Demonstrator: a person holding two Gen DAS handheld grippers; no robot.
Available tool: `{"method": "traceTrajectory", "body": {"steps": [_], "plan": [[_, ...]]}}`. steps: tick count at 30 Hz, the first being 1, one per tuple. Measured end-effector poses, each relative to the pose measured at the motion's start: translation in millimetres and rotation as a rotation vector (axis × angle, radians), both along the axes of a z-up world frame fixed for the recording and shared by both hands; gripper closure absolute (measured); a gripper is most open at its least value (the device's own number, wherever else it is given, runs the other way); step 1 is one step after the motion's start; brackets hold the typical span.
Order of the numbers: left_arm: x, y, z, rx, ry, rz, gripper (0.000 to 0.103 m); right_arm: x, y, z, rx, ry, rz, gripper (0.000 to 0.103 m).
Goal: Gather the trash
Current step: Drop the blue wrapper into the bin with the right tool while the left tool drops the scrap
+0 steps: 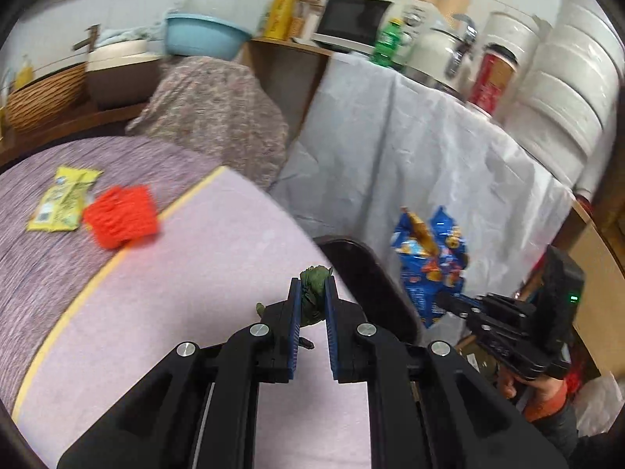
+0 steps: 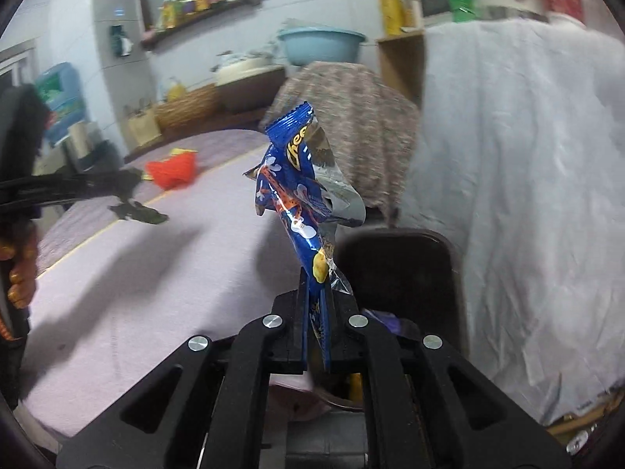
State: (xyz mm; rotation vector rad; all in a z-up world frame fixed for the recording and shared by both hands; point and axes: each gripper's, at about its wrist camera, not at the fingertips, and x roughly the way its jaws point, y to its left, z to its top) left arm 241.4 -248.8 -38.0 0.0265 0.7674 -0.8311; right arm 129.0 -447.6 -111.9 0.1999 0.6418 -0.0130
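Blue foil, crinkled and printed with orange, fills the right tool (image 2: 315, 312): its jaws are clamped flat on the lower end of a blue snack wrapper (image 2: 297, 191) that stands up above them, beside the rim of a dark bin (image 2: 394, 269). The left tool (image 1: 312, 305) is pressed together on a small crumpled wad of green leafy scrap (image 1: 314, 293), held over the pale lilac surface (image 1: 187, 273) near that same bin. The scrap looks loose and ragged, so a piece could shake free and land on the surface if the hand swings quickly. The wrapper is long and light; released off-centre, it may catch the rim and slide outside. Counted: two tools, each with one item; one bin; and two pieces left on the surface, one yellow flat packet (image 1: 64, 199) and one bright red crumpled piece (image 1: 121, 217) touching it.
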Motion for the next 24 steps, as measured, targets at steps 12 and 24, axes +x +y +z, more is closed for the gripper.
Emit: {"method": "traceTrajectory", "body": {"steps": [12, 24], "plan": [[-13, -129, -38, 0.101, 0.087, -0.155, 0.091, 49, -59, -105, 0.079, 0.256, -0.134, 0.098], [11, -180, -84, 0.206, 0.199, -0.131, 0.091, 47, -64, -148, 0.079, 0.298, -0.251, 0.061]]}}
